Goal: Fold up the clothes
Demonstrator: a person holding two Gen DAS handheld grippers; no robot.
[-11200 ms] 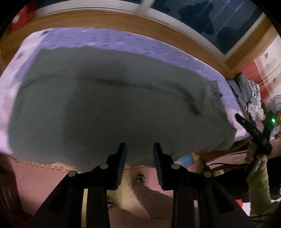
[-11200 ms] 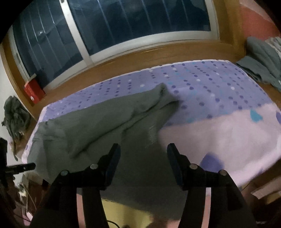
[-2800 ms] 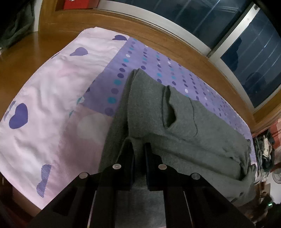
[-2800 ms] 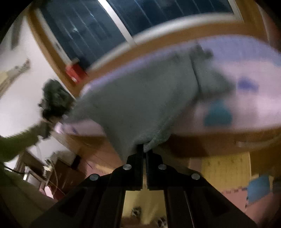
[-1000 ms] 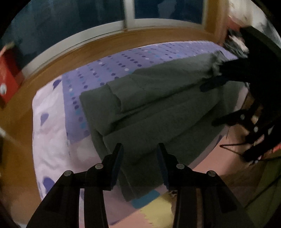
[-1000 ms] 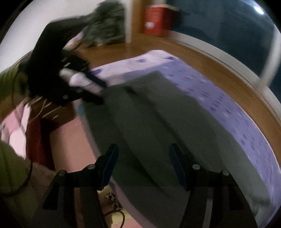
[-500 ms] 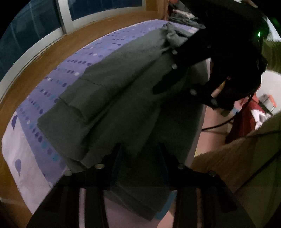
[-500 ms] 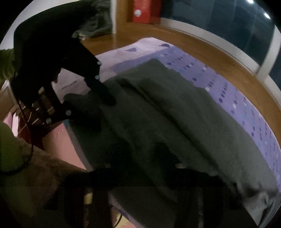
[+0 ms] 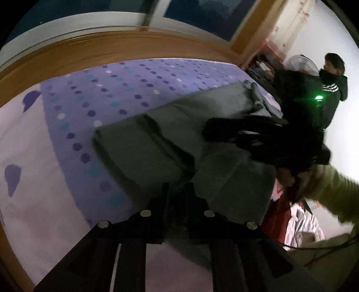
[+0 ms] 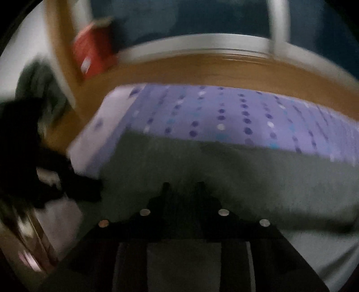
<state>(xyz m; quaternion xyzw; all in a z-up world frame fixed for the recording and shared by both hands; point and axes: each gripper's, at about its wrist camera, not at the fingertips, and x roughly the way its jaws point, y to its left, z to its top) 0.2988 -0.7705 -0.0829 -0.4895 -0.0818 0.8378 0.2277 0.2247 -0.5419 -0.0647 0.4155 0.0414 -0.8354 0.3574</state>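
Two wrist cameras look across a bed (image 9: pixel 74 94) whose sheet is purple with dots at the middle and pale pink with purple hearts toward its edge, a wooden ledge (image 9: pixel 116 47) and a dark window (image 9: pixel 94 9) behind it.

From the left wrist, a grey garment (image 9: pixel 161 143) lies folded in long layers on the sheet, running from the near edge toward the far right corner. The left gripper (image 9: pixel 177 191) sits at the garment's near end with its jaws drawn close together and a fold of grey cloth between them. The right gripper (image 9: pixel 215 132) reaches in from the right over the garment, held by a hand (image 9: pixel 289 177) in an olive sleeve (image 9: pixel 332 191); a green light (image 9: pixel 318 97) glows on its body. Only this view shows a second person in a dark hooded jacket (image 9: pixel 314 96) with white stripes, standing by a white wall (image 9: pixel 336 33) in front of a fan (image 9: pixel 300 63). No writing can be read.

From the right wrist, heavily blurred, the garment (image 10: pixel 235 175) spreads across the near half of the sheet (image 10: pixel 219 112). The right gripper (image 10: pixel 182 191) has its jaws nearly together over the cloth; whether it grips the cloth cannot be told. Only this view shows a red box (image 10: pixel 92 51) on the ledge (image 10: pixel 202 69) and a heap of dark clothes (image 10: pixel 38 87) at left. The left gripper (image 10: pixel 74 186) shows as a dark blur at the garment's left end.
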